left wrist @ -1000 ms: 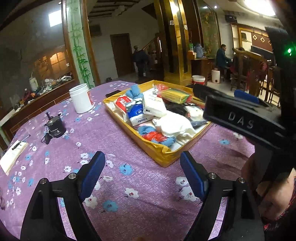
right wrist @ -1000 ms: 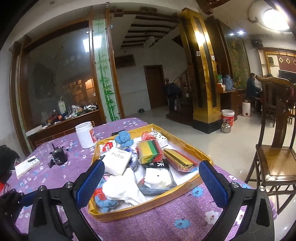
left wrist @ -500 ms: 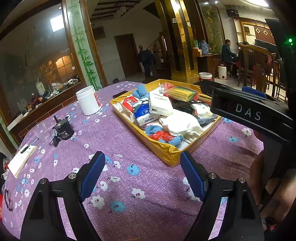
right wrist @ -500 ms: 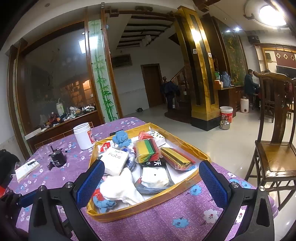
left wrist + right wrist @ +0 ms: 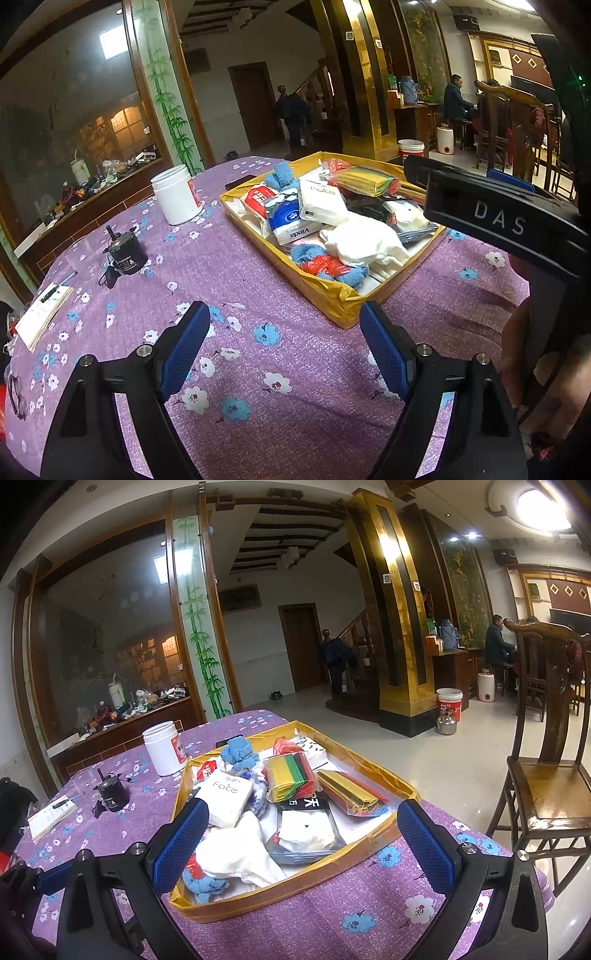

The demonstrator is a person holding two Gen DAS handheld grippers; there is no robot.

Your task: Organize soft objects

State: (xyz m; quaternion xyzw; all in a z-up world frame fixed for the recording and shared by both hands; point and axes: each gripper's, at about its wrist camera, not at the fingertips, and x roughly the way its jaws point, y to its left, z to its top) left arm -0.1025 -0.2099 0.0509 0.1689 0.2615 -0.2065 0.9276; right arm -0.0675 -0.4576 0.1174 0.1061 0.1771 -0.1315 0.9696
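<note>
Both claws have drifted only slightly over the last second, and the tray sits a touch farther right and lower in the left wrist view than before. Left claw point(image 5: 284, 332) hangs wide open and empty above the purple flowered cloth of the bench point(image 5: 236, 280), its blue ribbed pads near the tray's near corner. Right claw point(image 5: 303, 830) is equally spread, holding nothing, framing the shallow yellow cardboard tray point(image 5: 280, 893) from its near side. Soft goods are heaped inside: a crumpled white cloth point(image 5: 236, 853), a square white tissue pack point(image 5: 225, 794) printed "Face", a fuzzy blue towel point(image 5: 238, 751) at the far end, a glossy bundle of yellow, green and red sheets point(image 5: 290, 777), and a flat black-edged packet point(image 5: 306, 830). Only the left wrist view reads the blue-and-white "Vinda" pack point(image 5: 290, 221) and shows the right tool's black body marked "DAS" with a hand point(image 5: 543, 373) below it. Left of the tray stand a white plastic jar point(image 5: 176, 194) and a small black cylindrical device point(image 5: 125, 251); a notepad point(image 5: 42, 314) lies farther left. A wooden chair point(image 5: 546, 775) appears at right in the right wrist view.
</note>
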